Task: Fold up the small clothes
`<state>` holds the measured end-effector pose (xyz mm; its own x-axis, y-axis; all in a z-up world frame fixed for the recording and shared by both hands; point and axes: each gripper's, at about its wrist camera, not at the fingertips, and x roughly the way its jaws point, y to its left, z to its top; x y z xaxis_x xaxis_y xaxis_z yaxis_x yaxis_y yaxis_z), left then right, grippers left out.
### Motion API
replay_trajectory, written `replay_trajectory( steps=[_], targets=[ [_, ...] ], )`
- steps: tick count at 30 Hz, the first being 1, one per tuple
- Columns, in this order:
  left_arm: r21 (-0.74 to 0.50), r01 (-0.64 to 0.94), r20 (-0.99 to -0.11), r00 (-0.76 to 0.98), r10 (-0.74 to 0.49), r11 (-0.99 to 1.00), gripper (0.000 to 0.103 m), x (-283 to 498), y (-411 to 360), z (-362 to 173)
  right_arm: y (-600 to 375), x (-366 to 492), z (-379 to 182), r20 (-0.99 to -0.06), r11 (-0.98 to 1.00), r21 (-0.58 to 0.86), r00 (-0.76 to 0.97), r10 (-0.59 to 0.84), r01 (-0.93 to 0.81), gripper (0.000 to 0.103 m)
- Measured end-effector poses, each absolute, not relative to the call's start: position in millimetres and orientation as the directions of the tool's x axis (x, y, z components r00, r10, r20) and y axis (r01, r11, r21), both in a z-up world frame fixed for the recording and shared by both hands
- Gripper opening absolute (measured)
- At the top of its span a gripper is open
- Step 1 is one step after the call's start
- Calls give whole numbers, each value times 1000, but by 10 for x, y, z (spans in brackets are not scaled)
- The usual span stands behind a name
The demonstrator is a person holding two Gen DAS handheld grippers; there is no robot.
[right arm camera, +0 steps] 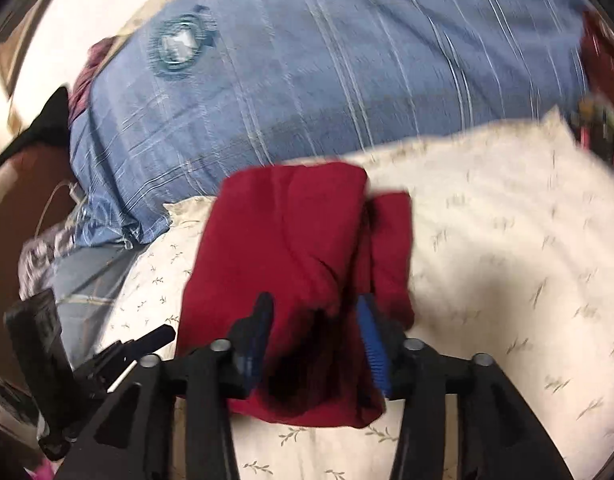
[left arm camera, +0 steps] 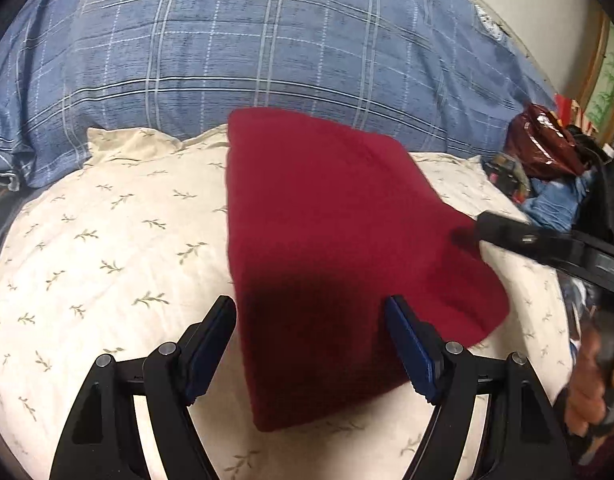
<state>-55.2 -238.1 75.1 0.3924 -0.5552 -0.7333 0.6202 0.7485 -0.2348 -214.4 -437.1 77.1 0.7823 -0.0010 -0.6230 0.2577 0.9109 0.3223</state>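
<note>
A dark red garment (left arm camera: 327, 220) lies folded into a long flat shape on a cream pillow with a leaf print (left arm camera: 107, 240). My left gripper (left arm camera: 309, 308) hovers over its near end, open wide, and the cloth lies below the gap, clear of both pads. In the right wrist view the same red garment (right arm camera: 287, 240) shows a folded flap along its right side. My right gripper (right arm camera: 316, 302) stands over its near part with the jaws apart and no fabric pinched. The right gripper's dark fingers (left arm camera: 507, 232) reach in at the cloth's right edge.
A blue plaid duvet (left arm camera: 227, 40) is heaped behind the pillow (right arm camera: 507, 240). A glossy dark red bag (left arm camera: 547, 144) and mixed clutter sit at the far right. A person's hand (left arm camera: 591, 392) grips the right tool. Blue duvet (right arm camera: 347, 60) fills the top of the right wrist view.
</note>
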Motion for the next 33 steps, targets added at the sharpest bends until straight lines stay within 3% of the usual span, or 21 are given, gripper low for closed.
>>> replay_trajectory(
  steps=[4,9,10,13,20,24,28,31,33],
  targets=[
    [-212,596,-741,418,-525,775,76,-500,-2431,742,-4221,-1936,755,-639,944,248,769,-10,218,49],
    [-191,594,-763,411,-499,781,78,-456,-2516,656,-4415,-1704,450,-722,928,170,683,-112,331,42],
    [-187,595,-766,410,-496,782,79,-450,-2537,638,-4465,-1682,367,-738,925,173,667,-105,337,47],
    [-196,593,-772,398,-496,781,80,-427,-2578,597,-4609,-1769,232,-722,900,275,691,-38,337,47],
    [-189,585,-772,408,-487,789,81,-413,-2623,607,-4572,-1982,407,-692,899,287,720,-44,330,51],
    [-196,584,-769,406,-494,787,80,-397,-2616,611,-4626,-2036,478,-659,876,348,751,-25,334,64],
    [-201,580,-770,405,-493,790,80,-389,-2615,602,-4587,-1931,523,-660,880,343,751,-23,328,64],
    [-234,582,-763,387,-518,779,80,-367,-2574,626,-4647,-1874,484,-671,862,368,741,-13,349,64],
    [-283,584,-741,371,-560,761,80,-317,-2506,660,-4718,-1870,437,-674,849,378,738,-21,369,71]
  ],
)
